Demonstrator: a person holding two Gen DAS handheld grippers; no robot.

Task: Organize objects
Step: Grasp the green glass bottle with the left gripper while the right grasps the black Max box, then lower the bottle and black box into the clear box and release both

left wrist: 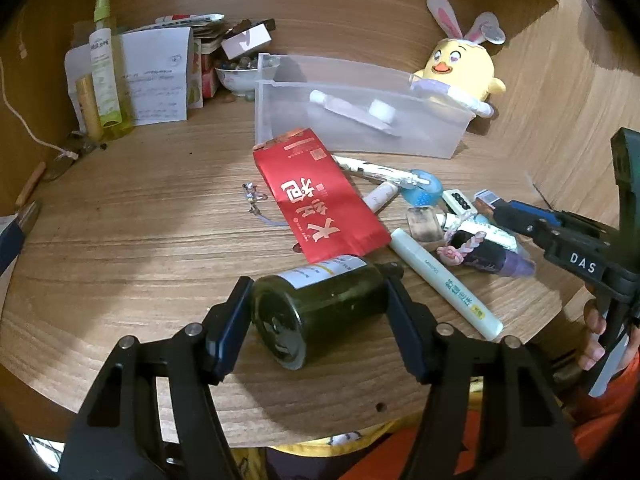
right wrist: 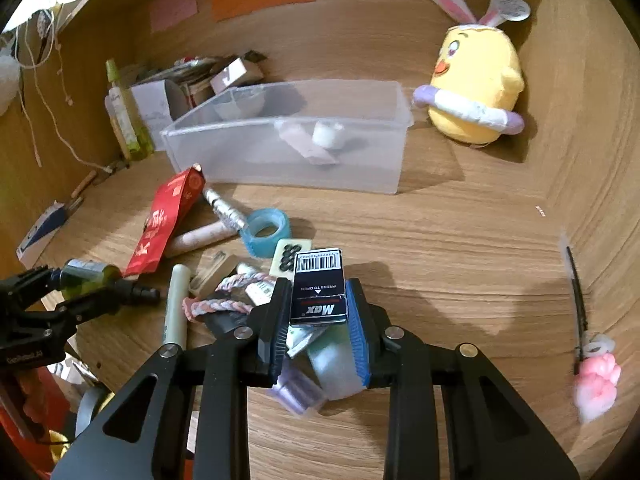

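Observation:
My left gripper [left wrist: 318, 308] is shut on a dark green glass bottle [left wrist: 316, 312], held on its side, base toward the camera, above the desk's front edge. It also shows in the right wrist view [right wrist: 86, 276]. My right gripper [right wrist: 318, 308] is shut on a small black Max staples box [right wrist: 319, 288], raised over a pile of small items [right wrist: 240, 296]. A clear plastic bin [right wrist: 296, 140] stands behind, holding a tube and a white roll [right wrist: 328, 134].
A red envelope [left wrist: 320, 200], white marker [left wrist: 446, 282], blue tape roll [right wrist: 266, 232], pens and a braided band lie on the desk. A yellow chick plush [right wrist: 476, 84] sits back right. Spray bottles [left wrist: 104, 64], papers and a bowl stand back left. A pink paw pen [right wrist: 592, 372] lies right.

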